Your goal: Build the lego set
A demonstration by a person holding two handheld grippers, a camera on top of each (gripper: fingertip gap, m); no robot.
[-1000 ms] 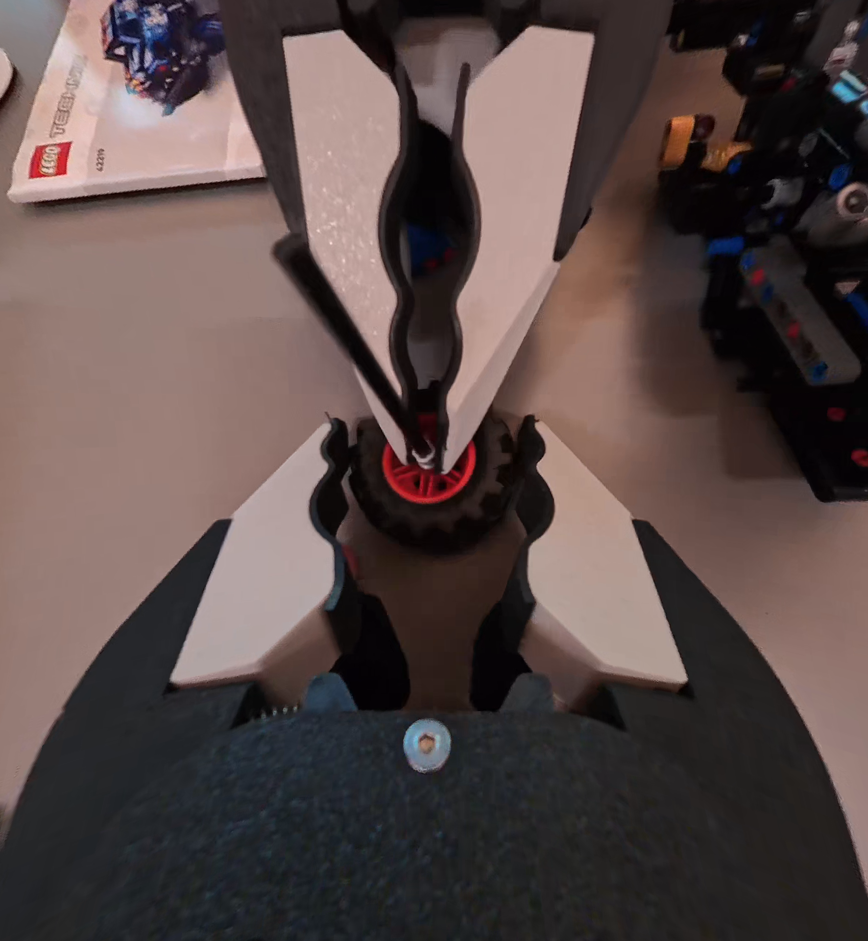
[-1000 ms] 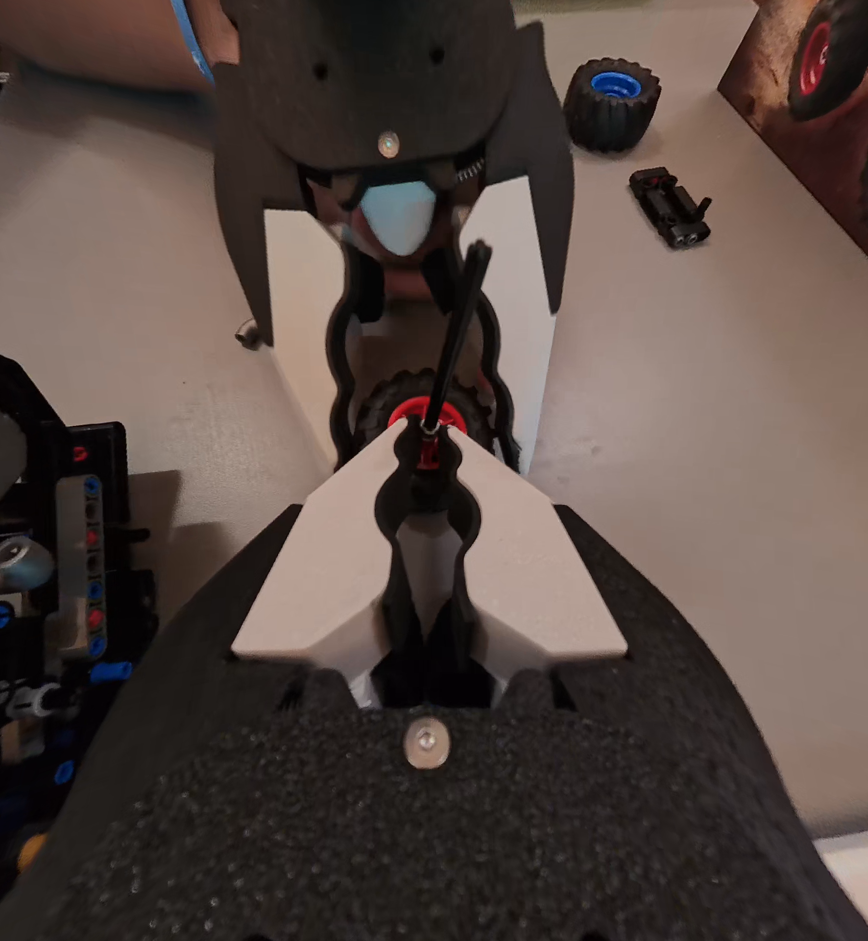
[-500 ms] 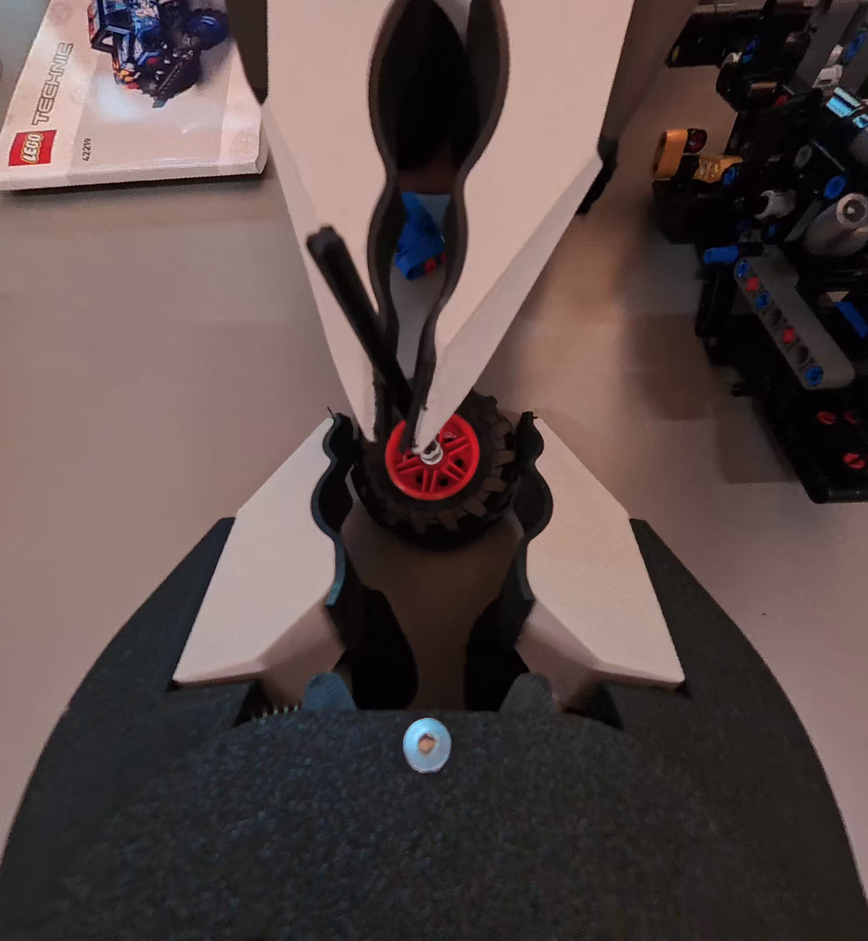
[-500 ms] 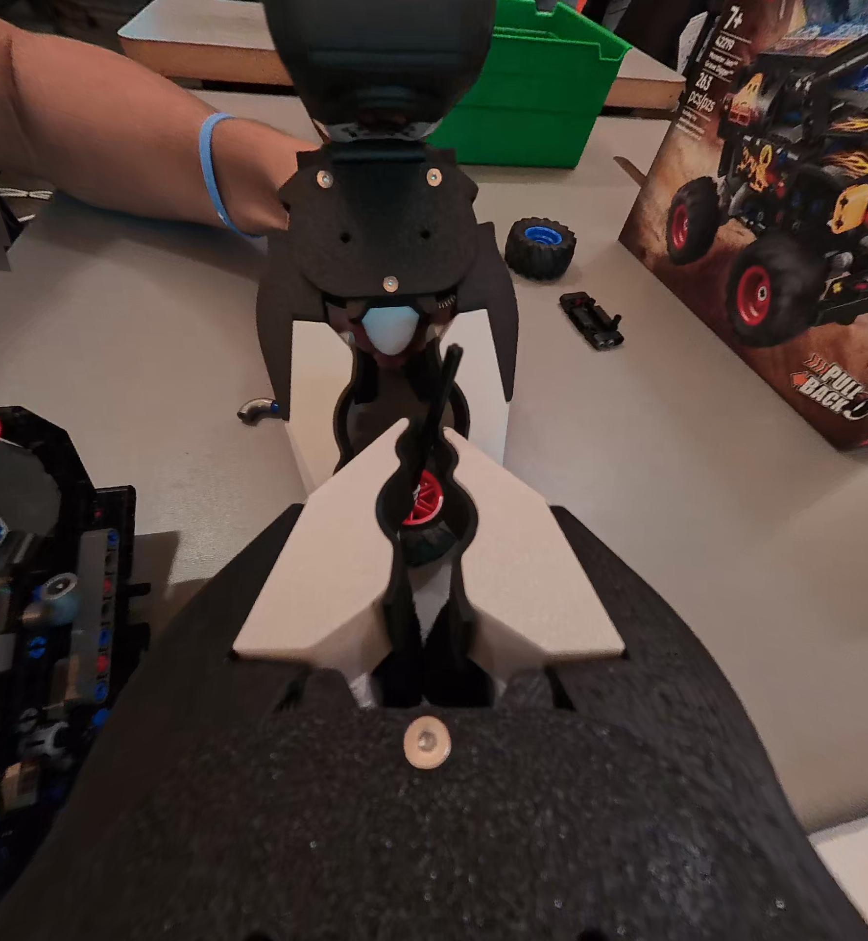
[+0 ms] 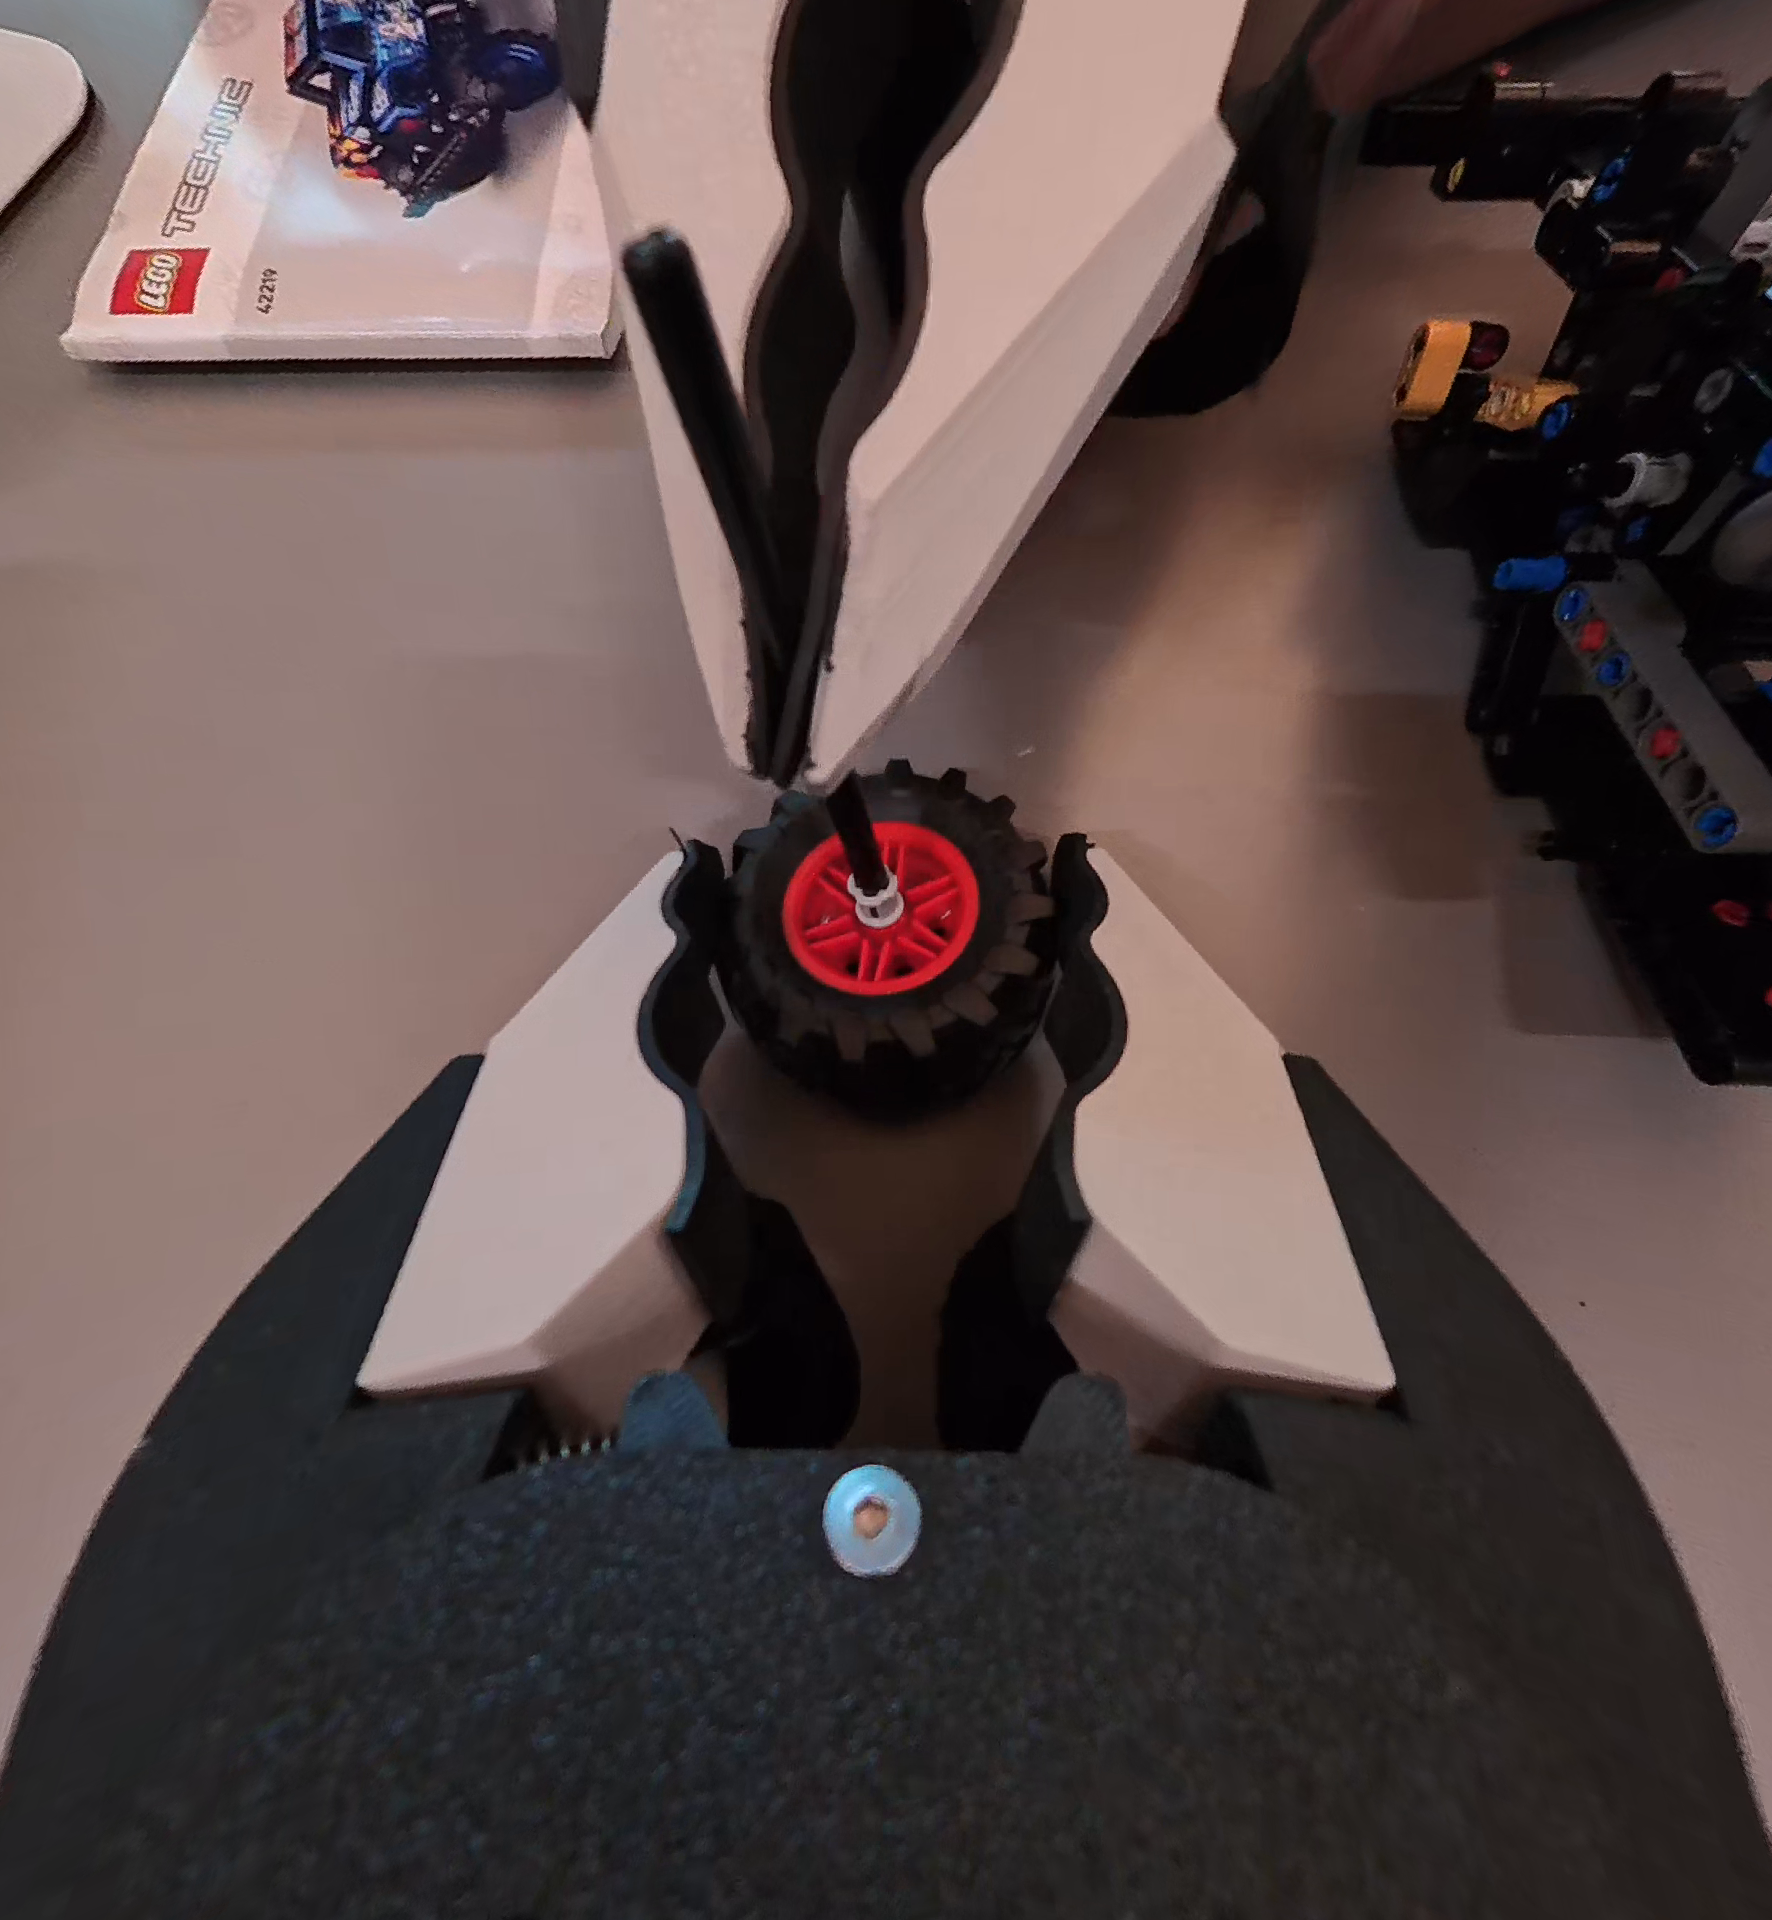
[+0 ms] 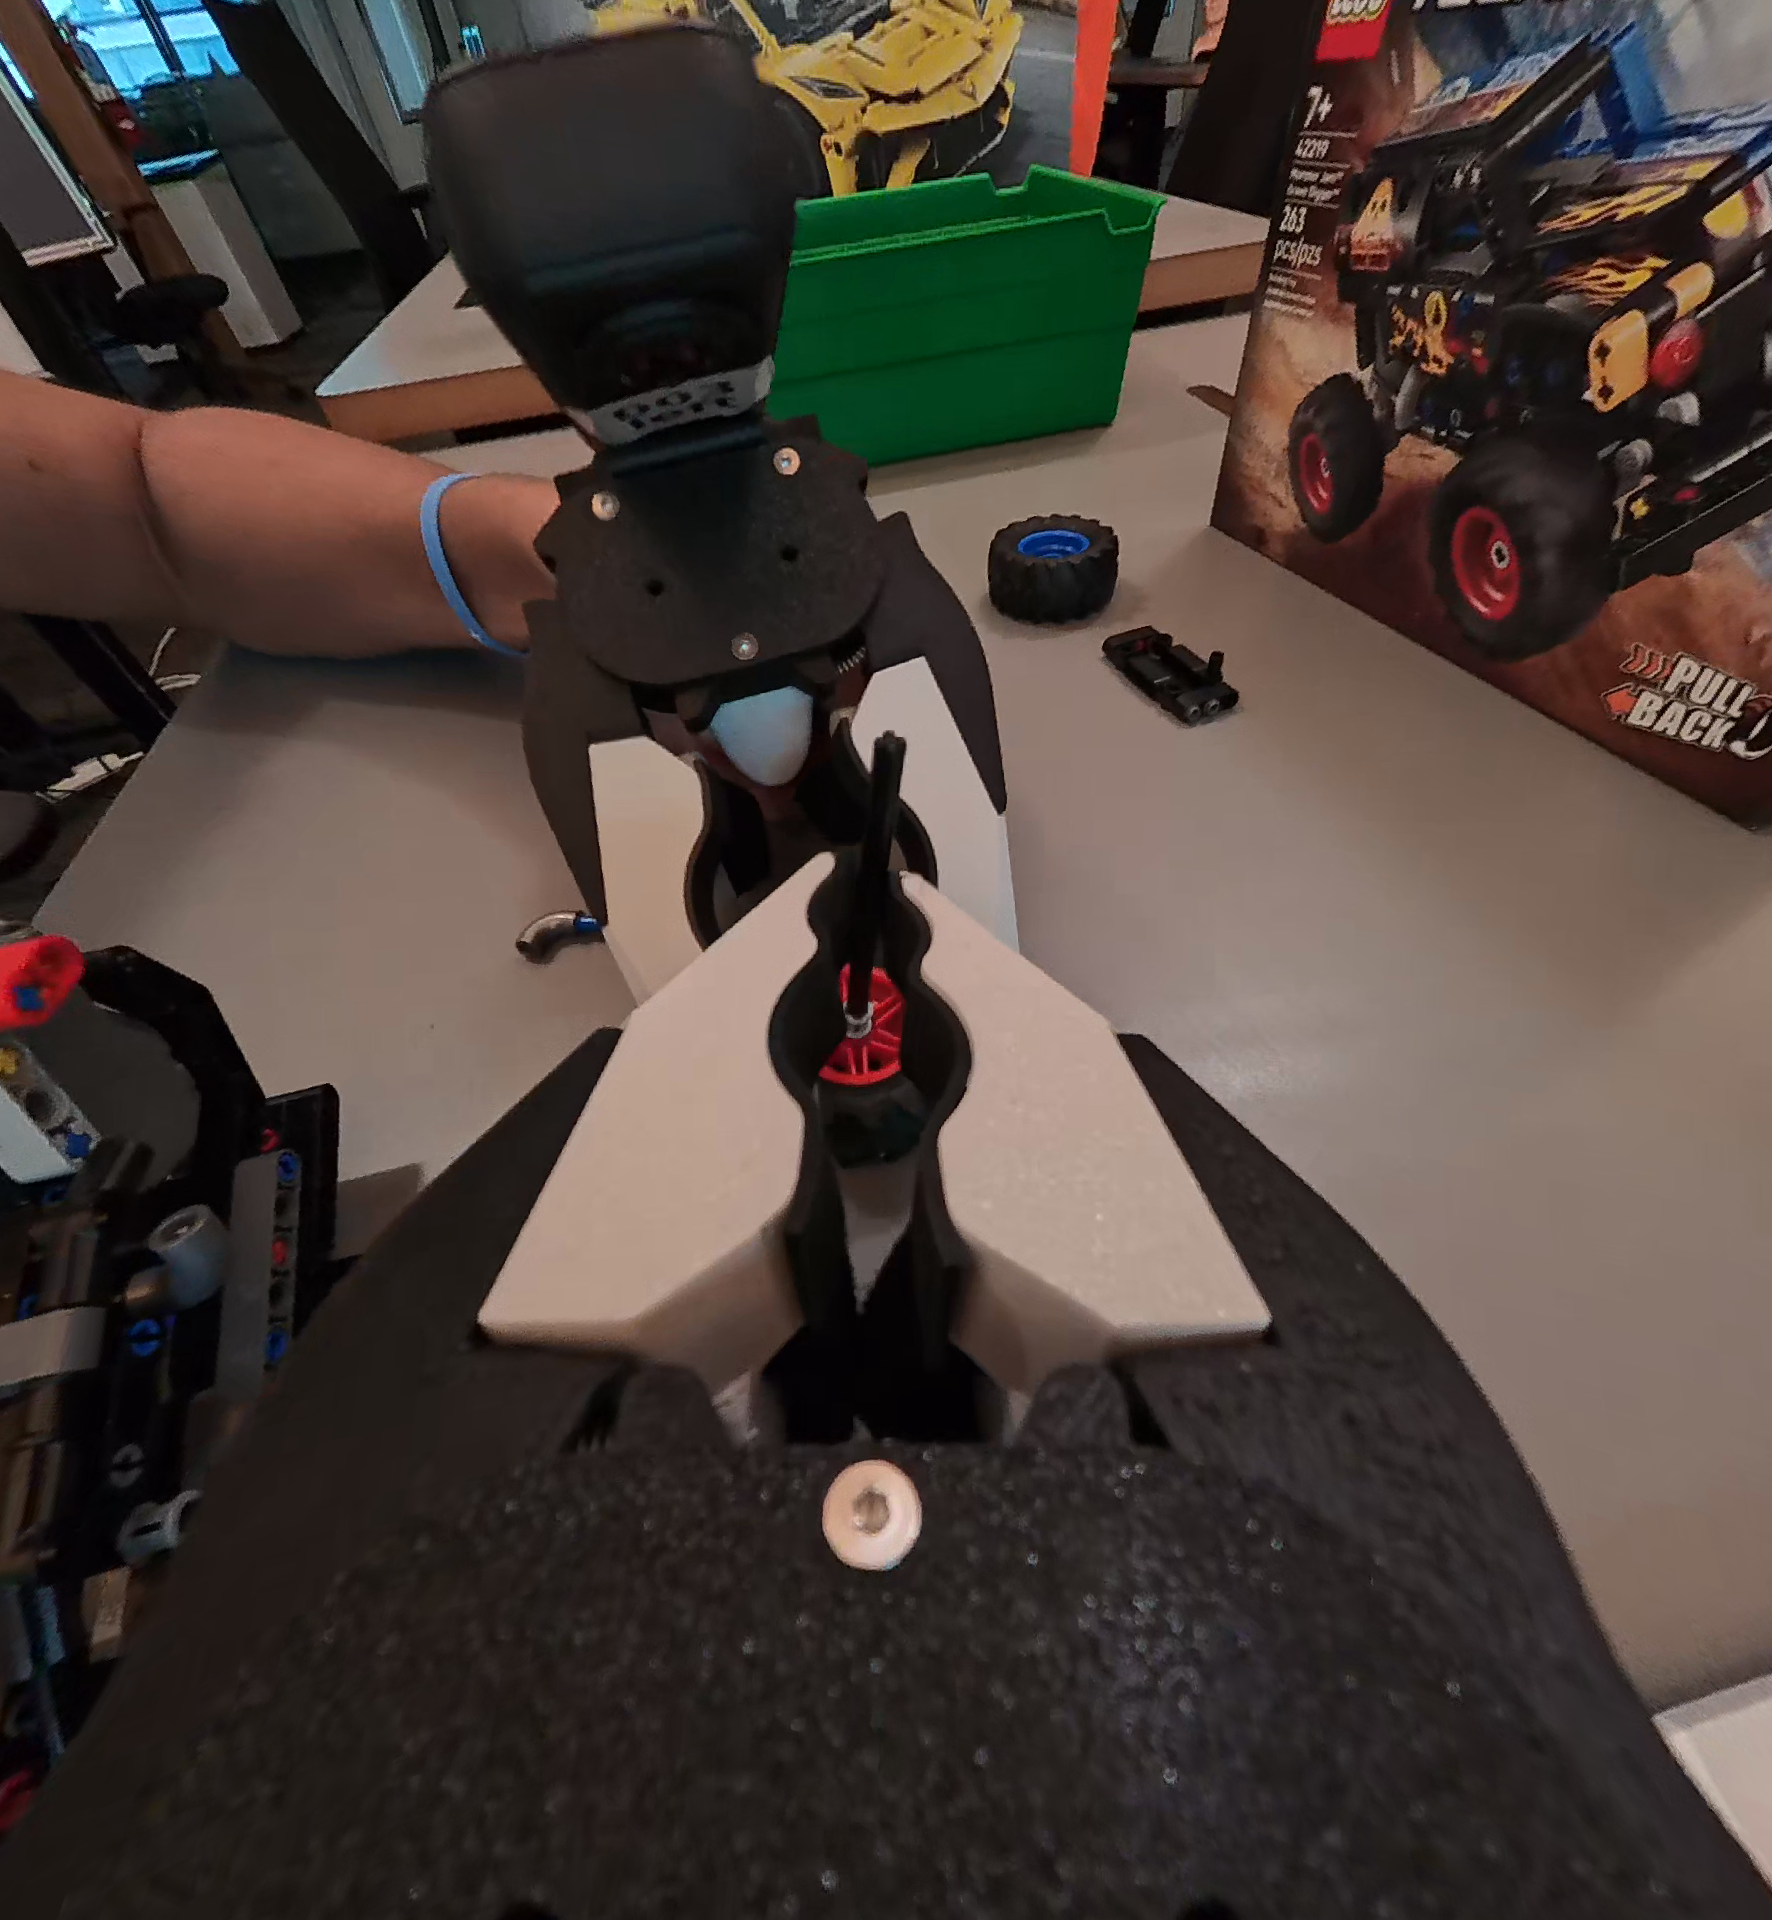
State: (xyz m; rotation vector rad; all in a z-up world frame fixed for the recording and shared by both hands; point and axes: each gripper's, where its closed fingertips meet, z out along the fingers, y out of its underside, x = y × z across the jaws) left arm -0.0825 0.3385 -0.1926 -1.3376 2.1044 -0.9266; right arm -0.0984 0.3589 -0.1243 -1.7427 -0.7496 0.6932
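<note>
Gripping a black toy wheel with a red rim (image 5: 887, 920), the left gripper (image 5: 882, 904) has its jaws partly closed, the black pads pressing the tyre tread on both sides; the wheel sits just above the grey table (image 5: 238, 727), rim face up. A thin black axle (image 5: 726, 447) runs from the hub, through a small white bushing (image 5: 874, 899), up and away at a tilt. The right gripper (image 6: 866, 883) has its jaws nearly closed, pinching that axle at the tips; the rod's free end sticks out past them. In the right wrist view the red rim shows through the gap between the wavy pads.

Outward, left wrist view: instruction booklet (image 5: 342, 208) lies flat at far left; a partly built black brick model (image 5: 1671, 582) with blue and red pins stands to the right.

Outward, right wrist view: a person's forearm with a blue wristband (image 6: 451, 561) holds the left gripper. Behind it, a second wheel with a blue rim (image 6: 1053, 566) rests on the table, a small black brick assembly (image 6: 1168, 675) just beside it. Green bin (image 6: 965, 312) farther back; toy truck box (image 6: 1547, 395) stands upright at right. A small grey elbow piece (image 6: 555, 930) lies near the left gripper's finger.
</note>
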